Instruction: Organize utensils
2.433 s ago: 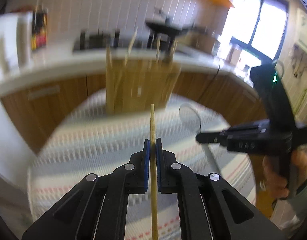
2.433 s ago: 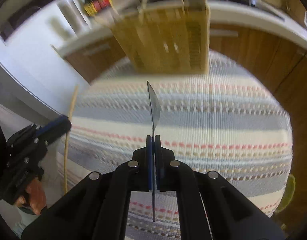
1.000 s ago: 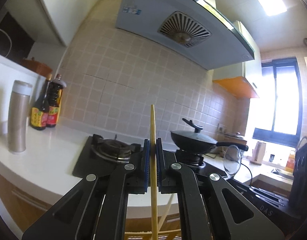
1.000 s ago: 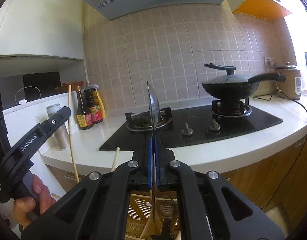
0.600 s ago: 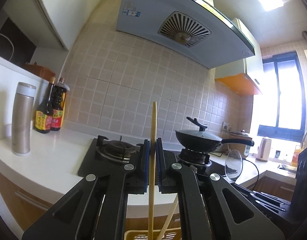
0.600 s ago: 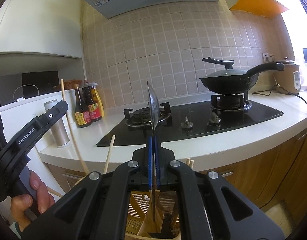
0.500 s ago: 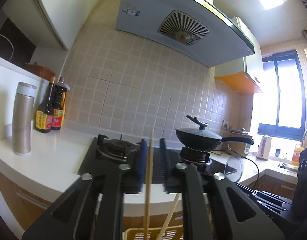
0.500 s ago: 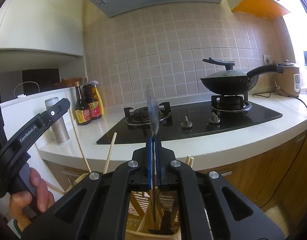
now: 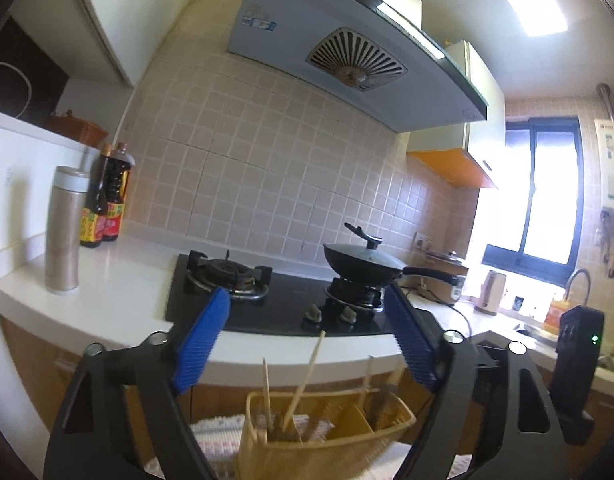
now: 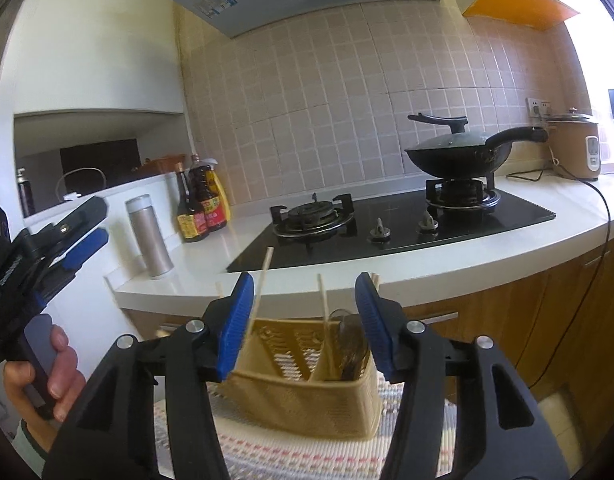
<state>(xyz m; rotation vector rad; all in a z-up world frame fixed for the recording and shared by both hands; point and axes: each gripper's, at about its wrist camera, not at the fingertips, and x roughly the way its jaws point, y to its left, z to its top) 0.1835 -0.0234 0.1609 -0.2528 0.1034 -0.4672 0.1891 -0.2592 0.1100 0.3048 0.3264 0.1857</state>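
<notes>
A yellow slotted utensil basket stands on a striped cloth below both grippers; it also shows in the right wrist view. Wooden chopsticks stand tilted in its left part. A metal spoon stands in its right compartment beside another chopstick. My left gripper is open and empty above the basket. My right gripper is open and empty above it too. The left gripper also shows at the left edge of the right wrist view.
Behind the basket runs a white counter with a black gas hob, a lidded wok, a steel flask and sauce bottles. A rice cooker stands at the right.
Both grippers have opened wide. The chopstick left my left gripper and the spoon left my right gripper; both now stand in the basket. Both views have tipped slightly downward.
</notes>
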